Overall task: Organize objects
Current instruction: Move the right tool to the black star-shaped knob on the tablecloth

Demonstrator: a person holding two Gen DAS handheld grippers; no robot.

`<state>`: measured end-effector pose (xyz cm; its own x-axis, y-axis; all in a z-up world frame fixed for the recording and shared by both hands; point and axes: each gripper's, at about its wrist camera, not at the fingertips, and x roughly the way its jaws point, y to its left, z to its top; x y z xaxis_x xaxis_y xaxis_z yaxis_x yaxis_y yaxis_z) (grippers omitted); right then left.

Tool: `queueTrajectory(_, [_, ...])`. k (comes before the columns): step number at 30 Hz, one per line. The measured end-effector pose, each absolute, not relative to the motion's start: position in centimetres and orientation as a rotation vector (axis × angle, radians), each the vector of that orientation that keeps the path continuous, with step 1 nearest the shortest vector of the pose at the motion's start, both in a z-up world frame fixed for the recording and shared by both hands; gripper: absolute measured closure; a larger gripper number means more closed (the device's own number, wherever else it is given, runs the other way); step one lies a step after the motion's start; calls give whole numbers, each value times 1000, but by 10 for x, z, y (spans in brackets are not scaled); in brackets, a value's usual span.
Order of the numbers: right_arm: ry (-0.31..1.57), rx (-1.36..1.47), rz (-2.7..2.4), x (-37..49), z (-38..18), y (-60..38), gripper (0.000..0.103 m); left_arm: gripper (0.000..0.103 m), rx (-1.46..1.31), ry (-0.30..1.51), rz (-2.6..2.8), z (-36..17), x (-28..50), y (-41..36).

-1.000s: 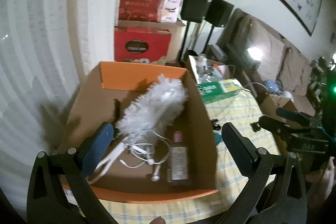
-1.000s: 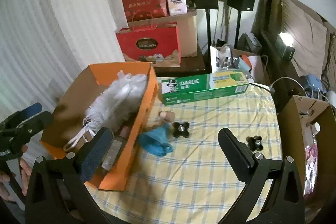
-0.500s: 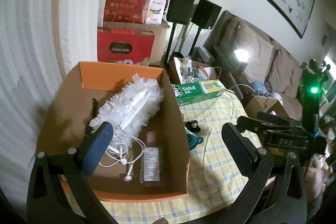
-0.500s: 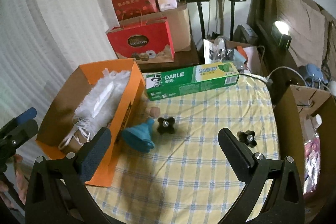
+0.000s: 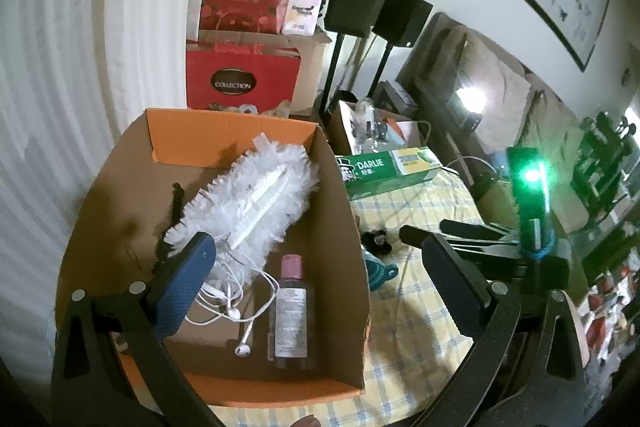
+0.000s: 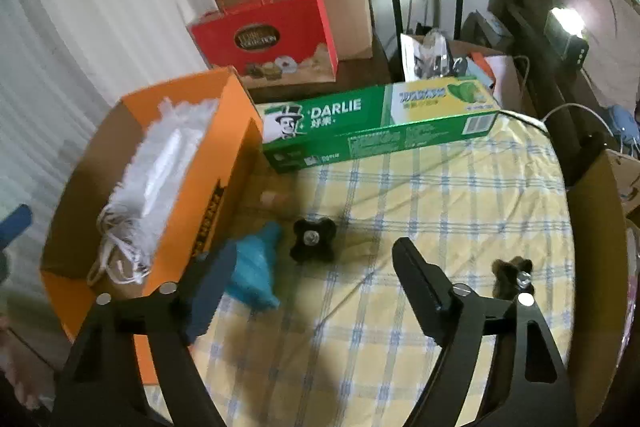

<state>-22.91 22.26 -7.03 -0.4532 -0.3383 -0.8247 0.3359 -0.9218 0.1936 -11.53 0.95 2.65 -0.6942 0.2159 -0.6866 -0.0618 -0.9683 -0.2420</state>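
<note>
Knobs, black plastic star-shaped, we count 2: 1 (image 6: 312, 241) ahead of our right gripper (image 6: 308, 277), its spread, empty jaws closing; 1 (image 6: 513, 274) right.

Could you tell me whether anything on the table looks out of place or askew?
Yes: the blue funnel lies tipped on its side beside the orange box, and two black knobs sit loose on the checked cloth. Nothing looks spilled or damaged.

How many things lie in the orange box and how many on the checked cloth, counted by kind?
In the orange box:
Duster: 1
Earphones: 1
Bottle: 1
On the checked cloth:
Toothpaste carton: 1
Blue funnel: 1
Black knobs: 2
Cork-like piece: 1
Total: 8
</note>
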Motion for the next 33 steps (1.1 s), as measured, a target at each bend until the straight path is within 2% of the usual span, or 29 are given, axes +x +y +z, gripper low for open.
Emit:
queueTrajectory(2, [-9,1370,-2376,-235,-78,221,28,0,-1148,-291,2750,26,-118,10])
queueTrajectory(10, [-3,1441,-2336,-254,-108,208,30,0,-1182,-317,2734,17,-129,8])
queueTrajectory(13, [26,1464,-2326,-259,-117,203,36,0,-1195,-330,2712,13,-133,8])
queueTrajectory(15, [49,1468,-2327,-260,-121,200,44,0,-1199,-331,2709,12,-135,9])
queueTrajectory(17, [79,1473,-2324,-262,-125,197,59,0,-1201,-326,2713,11,-137,10])
queueTrajectory(21, [71,1487,-2305,-264,-132,195,60,0,-1205,-318,2712,10,-138,12])
queueTrajectory(25, [55,1499,-2303,-265,-133,201,68,0,-1203,-323,2708,10,-138,13])
queueTrajectory(33, [50,1506,-2307,-266,-133,209,69,0,-1217,-327,2695,8,-137,17])
